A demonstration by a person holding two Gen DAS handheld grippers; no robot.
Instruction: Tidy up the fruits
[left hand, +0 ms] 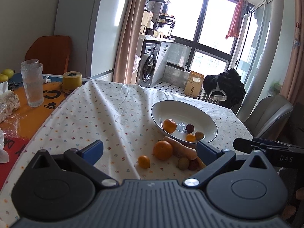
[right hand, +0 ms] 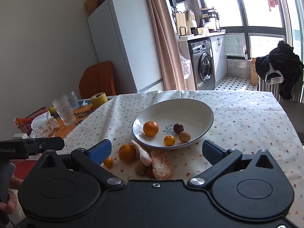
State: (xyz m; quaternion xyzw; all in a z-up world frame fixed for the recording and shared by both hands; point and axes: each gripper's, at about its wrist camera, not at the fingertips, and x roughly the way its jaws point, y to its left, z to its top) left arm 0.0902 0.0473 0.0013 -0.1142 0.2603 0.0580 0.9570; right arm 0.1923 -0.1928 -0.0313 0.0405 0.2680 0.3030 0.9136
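Note:
A white plate point(right hand: 190, 106) point(left hand: 161, 106) on the flowered cloth holds an orange point(right hand: 150, 128) point(left hand: 169, 126), a small kumquat point(right hand: 169, 140) point(left hand: 190, 137), a dark red jujube point(right hand: 178, 128) point(left hand: 190, 127) and a tan round fruit point(right hand: 184, 136) point(left hand: 199, 135). In front of the plate lie a loose orange point(right hand: 127, 153) point(left hand: 163, 150), a kumquat point(right hand: 108, 162) point(left hand: 144, 161), peeled citrus pieces point(right hand: 161, 164) point(left hand: 180, 148) and two small fruits point(right hand: 140, 168) point(left hand: 183, 163). My left gripper point(left hand: 150, 150) is open above the loose fruit. My right gripper point(right hand: 156, 149) is open too, empty.
Left of the cloth stand two ribbed glasses point(left hand: 32, 83) point(right hand: 63, 110), a yellow tape roll point(left hand: 72, 80) point(right hand: 98, 99), tissues point(right hand: 40, 118) and a red basket point(right hand: 28, 121). A grey chair point(left hand: 266, 115) sits at the right; a fridge point(right hand: 125, 41) and washing machine point(right hand: 203, 64) stand beyond.

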